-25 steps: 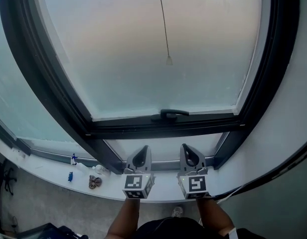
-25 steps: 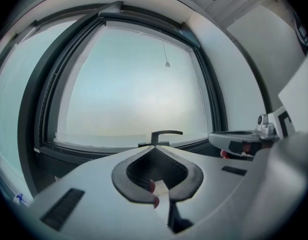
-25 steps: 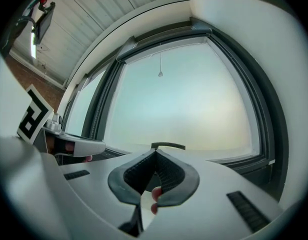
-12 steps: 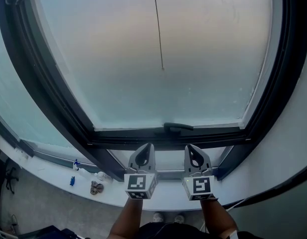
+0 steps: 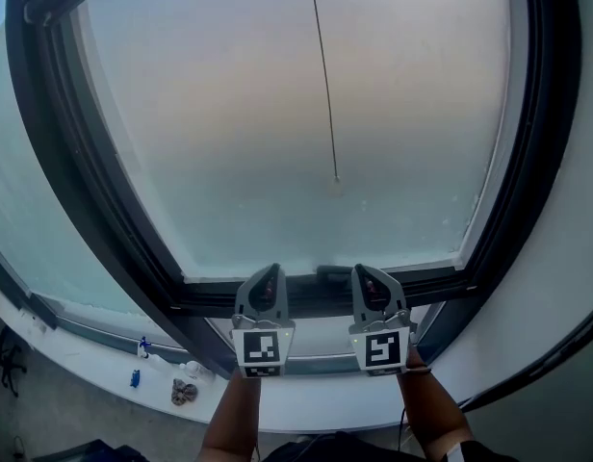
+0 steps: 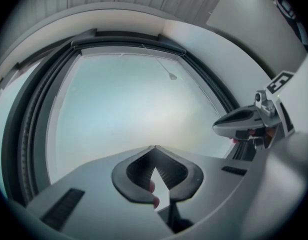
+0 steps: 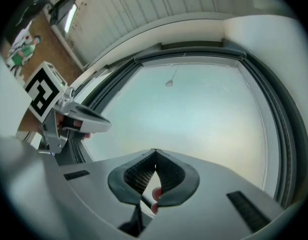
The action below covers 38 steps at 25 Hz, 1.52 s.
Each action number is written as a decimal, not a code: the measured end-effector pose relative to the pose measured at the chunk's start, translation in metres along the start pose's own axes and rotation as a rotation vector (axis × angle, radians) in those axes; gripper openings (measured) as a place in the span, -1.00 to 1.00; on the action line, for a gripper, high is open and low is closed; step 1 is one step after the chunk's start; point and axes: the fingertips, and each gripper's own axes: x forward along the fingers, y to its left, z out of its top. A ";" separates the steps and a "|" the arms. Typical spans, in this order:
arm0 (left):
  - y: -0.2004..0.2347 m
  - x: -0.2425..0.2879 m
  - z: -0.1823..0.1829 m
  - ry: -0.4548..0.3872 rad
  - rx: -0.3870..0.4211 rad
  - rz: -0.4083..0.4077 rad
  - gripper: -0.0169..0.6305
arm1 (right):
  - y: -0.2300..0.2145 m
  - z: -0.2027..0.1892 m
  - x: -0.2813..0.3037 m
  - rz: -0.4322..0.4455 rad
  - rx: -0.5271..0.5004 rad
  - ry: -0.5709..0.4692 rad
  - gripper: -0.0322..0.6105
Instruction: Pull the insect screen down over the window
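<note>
In the head view a pane of frosted glass (image 5: 277, 123) sits in a dark frame (image 5: 104, 210). A thin pull cord (image 5: 323, 75) hangs down the pane and ends in a small knob (image 5: 335, 179). No screen shows over the glass. My left gripper (image 5: 270, 271) and right gripper (image 5: 365, 269) are held up side by side in front of the window's lower rail, partly hiding its dark handle (image 5: 321, 271). Both are shut with nothing in them. The left gripper (image 6: 154, 147) and the right gripper (image 7: 154, 150) each point at the pane, below the cord's knob (image 6: 172, 76) (image 7: 169, 83).
A white sill (image 5: 94, 354) curves below the window, with a small brown object (image 5: 185, 391) and a blue one (image 5: 134, 378) at its left. White wall (image 5: 566, 258) flanks the frame on the right. A second pane (image 5: 27, 219) lies to the left.
Both grippers have risen from in front of the sill to the window's lower rail. The cord's knob has shifted in the picture.
</note>
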 end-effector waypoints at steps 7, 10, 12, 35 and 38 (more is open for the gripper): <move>0.020 0.016 0.050 -0.106 0.371 0.004 -0.94 | -0.033 0.049 0.018 -0.044 -0.253 -0.056 -0.89; 0.043 0.023 0.081 -0.144 0.478 0.051 -0.94 | -0.053 0.074 0.024 -0.084 -0.371 -0.089 -0.89; 0.055 0.030 0.099 -0.144 0.548 0.075 -0.94 | -0.066 0.090 0.027 -0.109 -0.440 -0.102 -0.89; 0.082 0.091 0.272 -0.113 1.089 0.213 -0.94 | -0.147 0.226 0.092 -0.287 -1.000 -0.055 -0.65; 0.089 0.097 0.295 -0.103 1.122 0.217 -0.65 | -0.155 0.248 0.095 -0.302 -1.048 -0.057 -0.55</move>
